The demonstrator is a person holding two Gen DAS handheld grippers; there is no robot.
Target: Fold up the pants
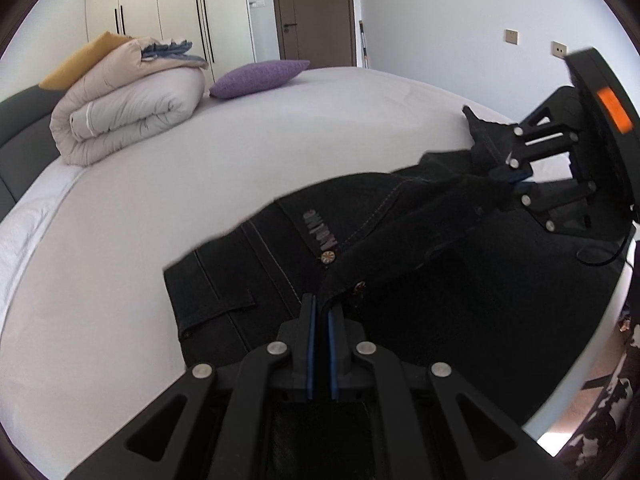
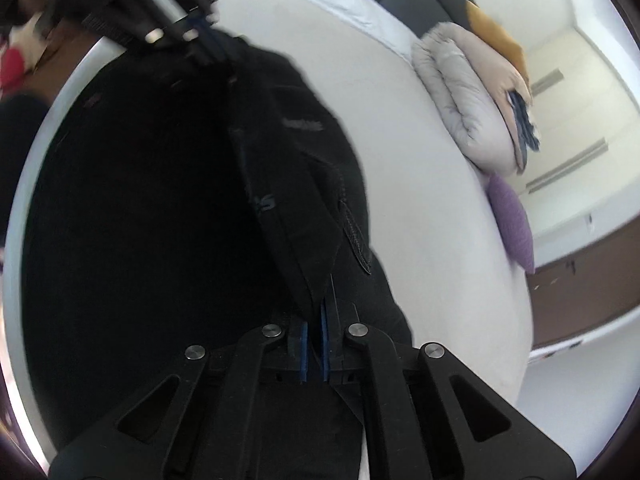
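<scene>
Black pants [image 1: 248, 280] spread on the white bed [image 1: 160, 184], waistband edge lifted off the sheet. Pinched between the closed blue pads of the left gripper [image 1: 321, 312], just beside a metal button. Clamped at another stretch of that edge by the right gripper [image 2: 316, 320], jaws shut tight on the dark cloth. Beyond the pants, well apart: a folded beige duvet [image 1: 124, 120] topped with a mustard cushion [image 1: 84, 58], a purple pillow [image 1: 256, 76] near it. Behind the bed, pale wardrobe doors [image 1: 176, 8] and a brown door [image 1: 312, 12].
</scene>
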